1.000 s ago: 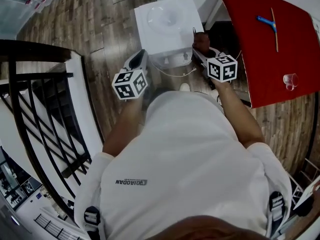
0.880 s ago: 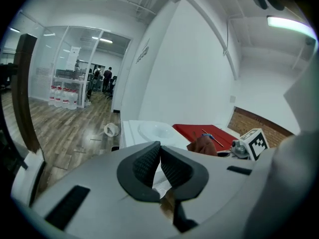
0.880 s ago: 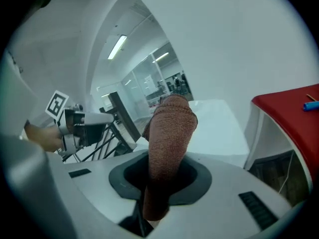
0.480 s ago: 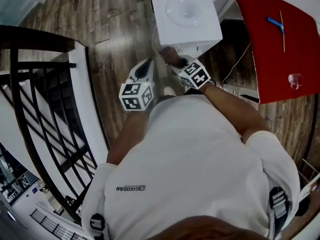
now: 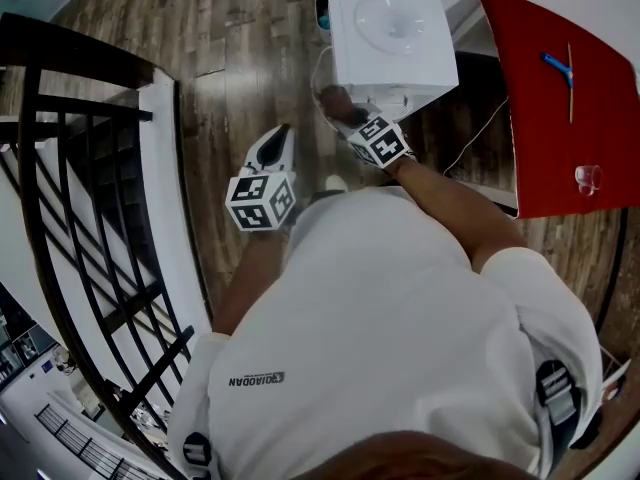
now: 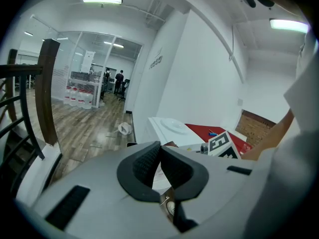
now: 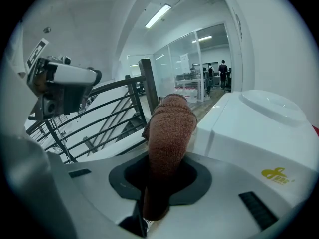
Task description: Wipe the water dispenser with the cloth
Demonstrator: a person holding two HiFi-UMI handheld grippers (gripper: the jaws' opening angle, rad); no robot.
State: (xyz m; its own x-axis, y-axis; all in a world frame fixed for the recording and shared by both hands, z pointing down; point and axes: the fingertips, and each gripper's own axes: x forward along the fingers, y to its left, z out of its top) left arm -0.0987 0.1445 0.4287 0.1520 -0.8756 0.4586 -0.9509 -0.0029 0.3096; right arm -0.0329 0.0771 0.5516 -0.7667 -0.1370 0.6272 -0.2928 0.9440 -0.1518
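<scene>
The right tool (image 7: 162, 176) is clamped on a brown knitted cloth (image 7: 169, 126), its end at the white water dispenser's (image 7: 254, 128) front corner. The left tool (image 6: 159, 158), jaws together on nothing, hangs apart over the wood floor (image 5: 230, 58). A clear cup (image 5: 586, 176), contents unreadable, stands on the red bench (image 5: 560, 98).

Cloth (image 7: 169, 128) between the right gripper (image 7: 162, 180) jaws: rust-brown, ribbed knit. Water dispenser (image 7: 249, 133) right of those jaws: white, with a yellow logo. Right gripper and left gripper (image 6: 159, 163): grey bodies, black jaw pads. Marker cubes (image 5: 260, 200): black-and-white squares. Table (image 6: 199, 131) beyond the left jaws: red.
</scene>
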